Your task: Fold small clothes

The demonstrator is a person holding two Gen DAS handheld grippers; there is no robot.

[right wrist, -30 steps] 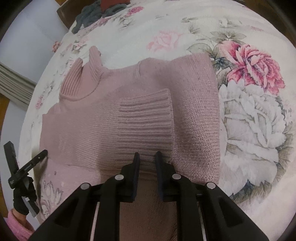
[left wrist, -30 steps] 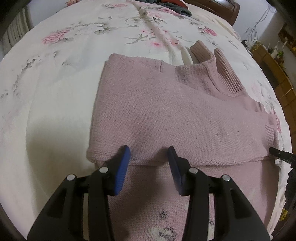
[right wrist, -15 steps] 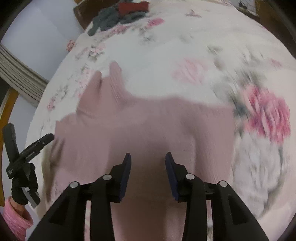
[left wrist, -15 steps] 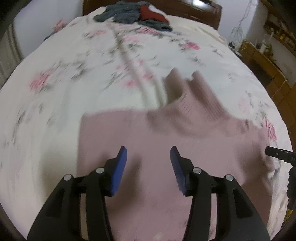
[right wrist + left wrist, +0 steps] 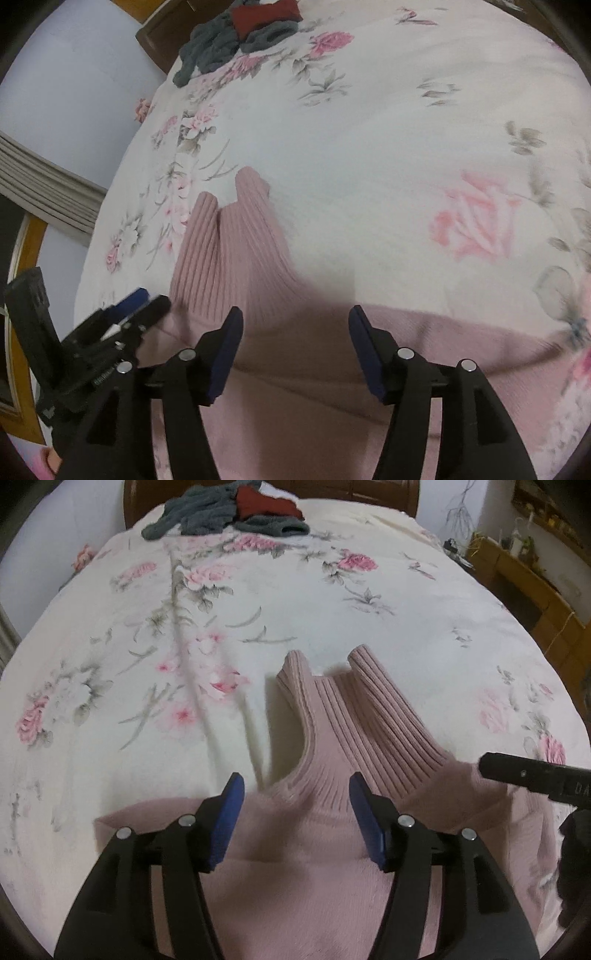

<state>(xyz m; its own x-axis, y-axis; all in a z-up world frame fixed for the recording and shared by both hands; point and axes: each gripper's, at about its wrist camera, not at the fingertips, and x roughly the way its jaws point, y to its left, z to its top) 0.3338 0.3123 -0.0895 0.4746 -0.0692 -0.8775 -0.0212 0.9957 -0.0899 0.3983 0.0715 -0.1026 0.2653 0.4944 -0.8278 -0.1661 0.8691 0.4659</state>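
I am holding my left gripper (image 5: 295, 805) over the pink sweater (image 5: 303, 886), jaws spread wide and gripping nothing; the blue pads (image 5: 231, 812) are flanking the base of the ribbed collar (image 5: 354, 716). The sweater is lying folded on the floral bedspread (image 5: 184, 627), directly under and ahead of this gripper, with its collar pointing away from me. Its left edge is sitting just outside the left finger.

Moving right, my right gripper (image 5: 295, 332) is likewise standing open and empty, over the sweater's right half; the collar is lying ahead and to the left of it, and the knit's far edge is running across just beyond its fingertips. Whether either gripper is touching the knit, I cannot tell.

Judgement: the fold looks nearly finished, with the body compact and only the collar sticking out. For the step in hand, I am planning to keep both grippers level and matched in height, pinch only the top layers near the outer edges, and move both together so the stacked layers are not sliding apart. Thick knit will probably spring back, so pressing it flat after release should help.

A pile of grey and red clothes (image 5: 232, 513) is lying well ahead, near the headboard (image 5: 369, 493).
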